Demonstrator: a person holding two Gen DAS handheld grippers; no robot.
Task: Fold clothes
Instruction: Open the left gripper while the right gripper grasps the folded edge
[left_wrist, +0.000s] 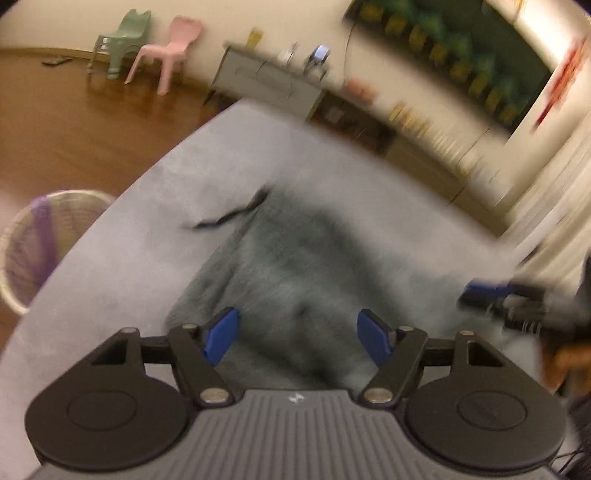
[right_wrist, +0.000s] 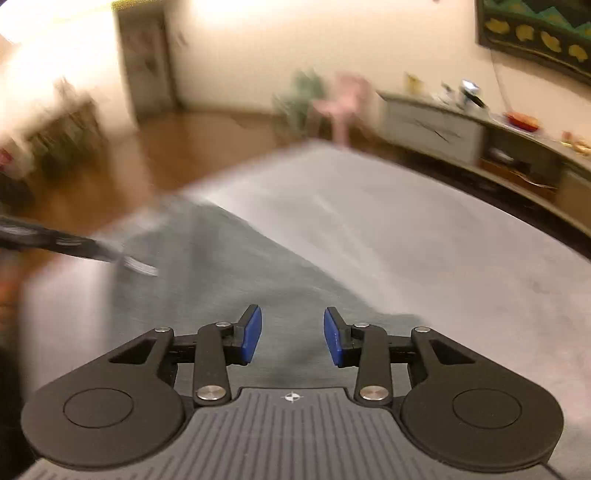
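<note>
Grey table (left_wrist: 122, 266) in wood-floored room; grey garment (left_wrist: 280, 258) spread; both grippers' jaws spread, empty

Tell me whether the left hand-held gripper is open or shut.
Open. The left hand-held gripper has its blue pads spread wide apart above the grey garment, nothing between them.

The left gripper (left_wrist: 299, 334) hangs above the grey garment (left_wrist: 295, 258), its blue pads (left_wrist: 220, 334) spread wide with nothing between them. The right gripper (right_wrist: 293, 336) is likewise over the garment's near part, pads parted and empty. Seen from the left wrist, it shows as a blur past the garment's right edge.
</note>
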